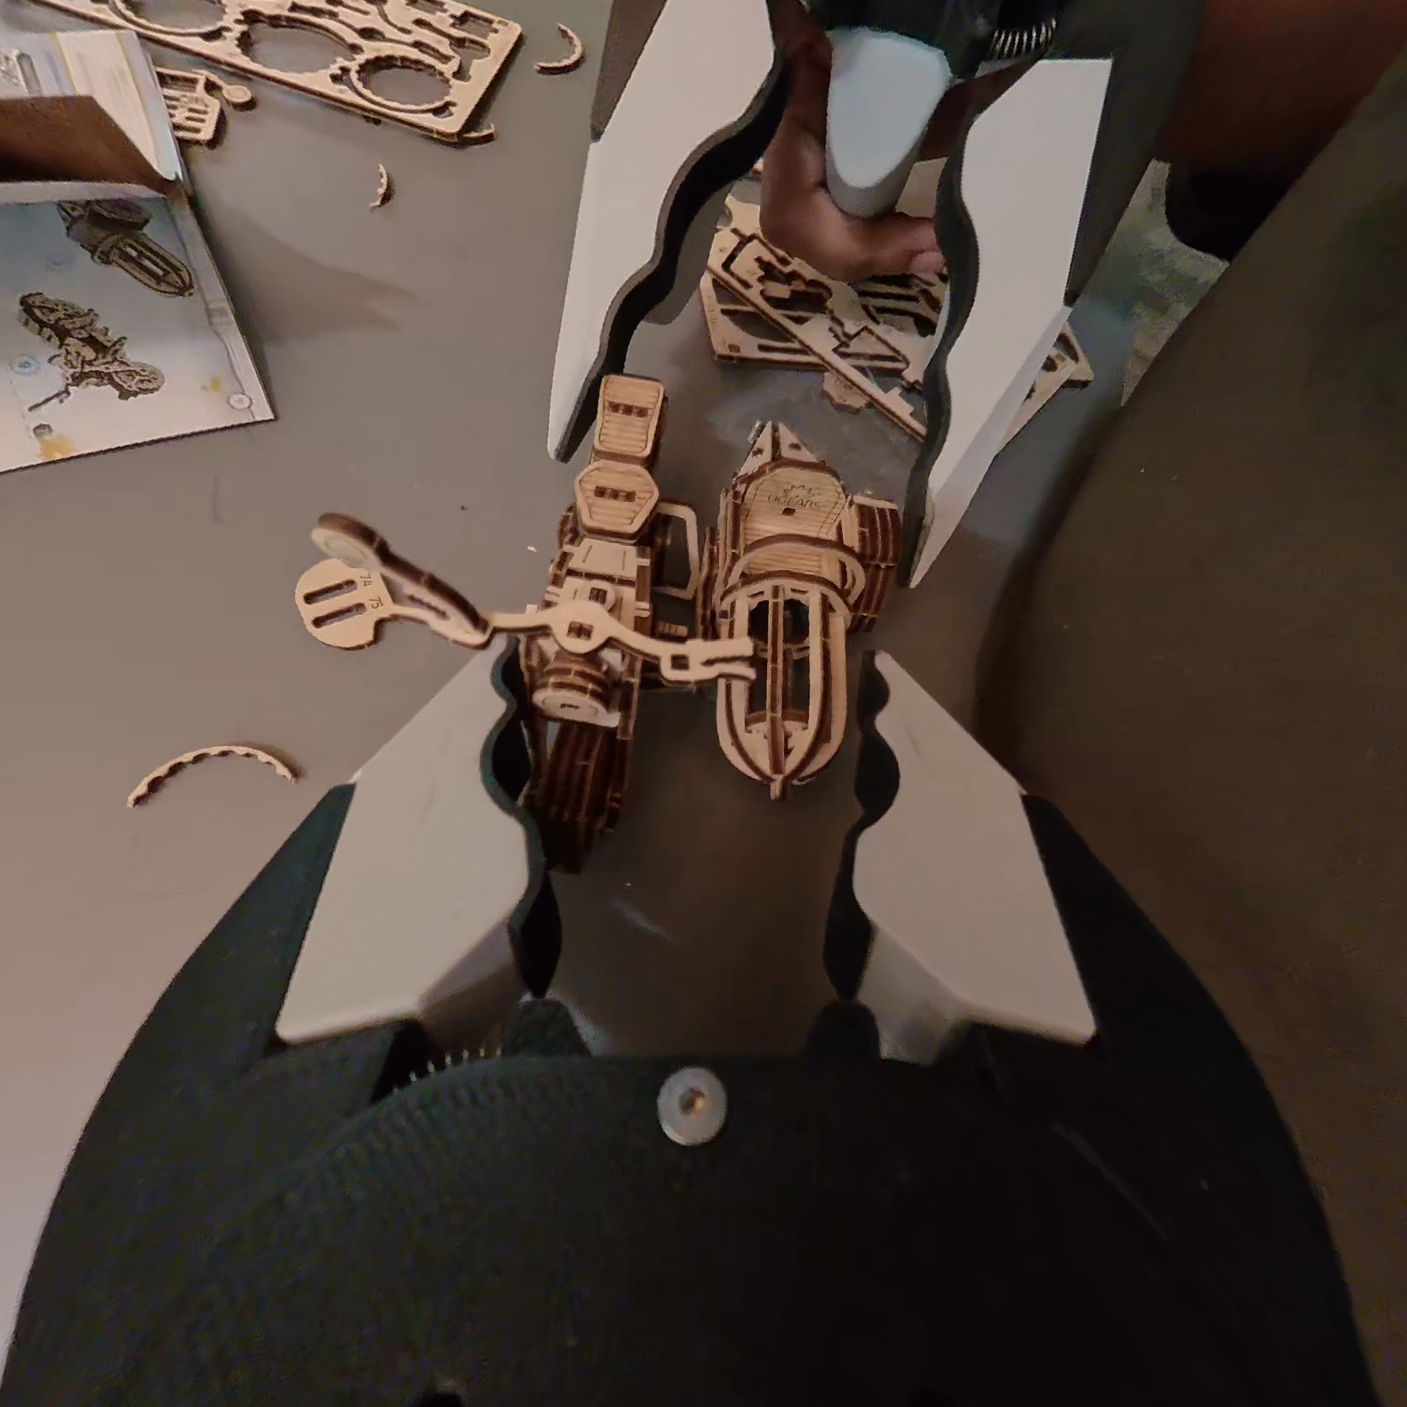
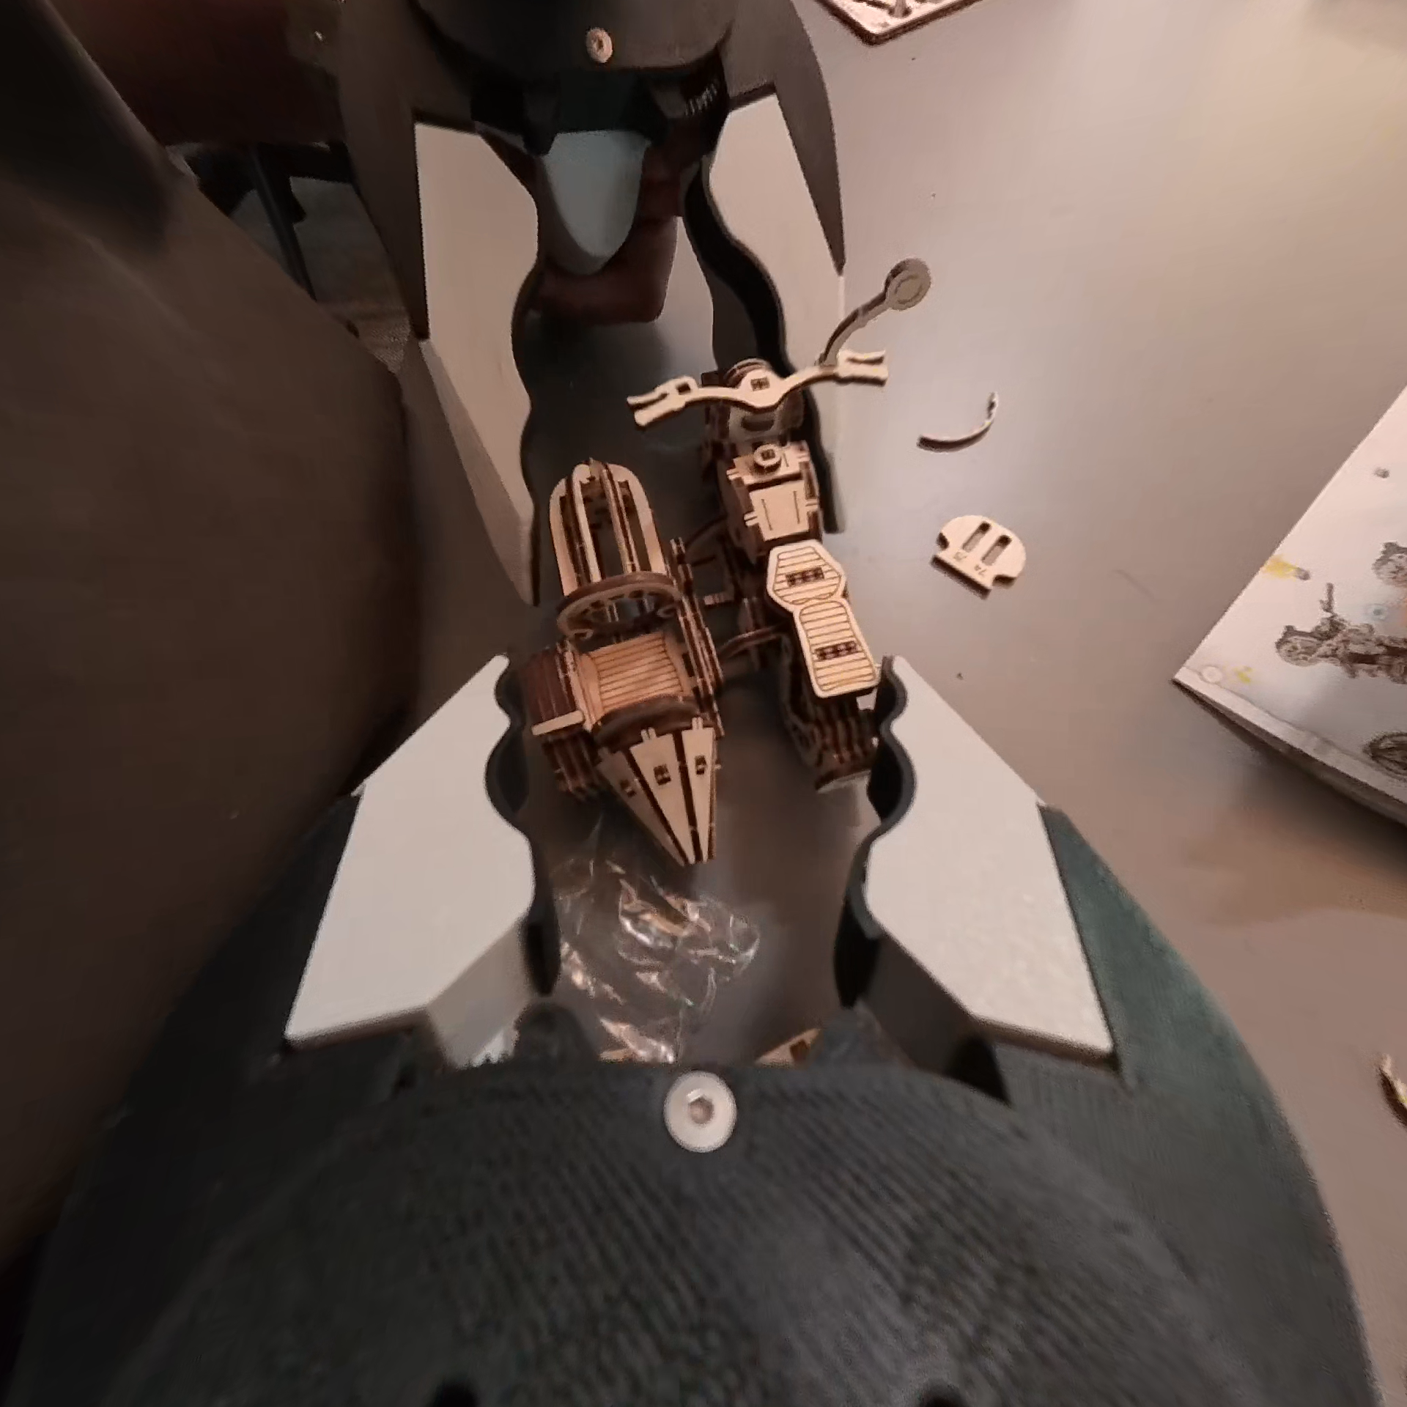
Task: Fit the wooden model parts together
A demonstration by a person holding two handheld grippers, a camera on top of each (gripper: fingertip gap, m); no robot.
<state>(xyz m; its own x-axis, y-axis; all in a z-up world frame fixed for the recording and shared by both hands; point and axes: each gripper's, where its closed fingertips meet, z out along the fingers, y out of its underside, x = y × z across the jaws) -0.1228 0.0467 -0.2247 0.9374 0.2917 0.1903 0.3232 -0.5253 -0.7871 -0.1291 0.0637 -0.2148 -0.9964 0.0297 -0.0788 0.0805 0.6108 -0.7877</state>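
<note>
A wooden motorcycle (image 1: 601,609) joined to a sidecar (image 1: 784,609) stands on the grey table (image 1: 381,381). A mirror arm (image 1: 342,537) sticks out from its handlebar. My left gripper (image 1: 689,670) is open, with its jaws on either side of the model's front end; the left jaw is next to the front wheel. My right gripper (image 2: 700,670) is open around the rear end, the motorcycle (image 2: 784,518) and sidecar (image 2: 624,685) between its jaws. Each gripper also shows in the other's view: the right (image 1: 738,510), the left (image 2: 685,556).
A round slotted wooden piece (image 1: 339,609) and a curved offcut (image 1: 213,765) lie by the model. Punched-out sheets (image 1: 304,53) (image 1: 837,320), an instruction booklet (image 1: 114,304) and a clear plastic bag (image 2: 655,936) lie around. A big brown rounded mass (image 1: 1218,609) borders the table. My two grippers' fingertips are within a few centimetres of each other. My left tips are roughly 5 cm from the round slotted wooden piece (image 1: 339,609). It turns up in the right wrist view (image 2: 976,540) as well.
</note>
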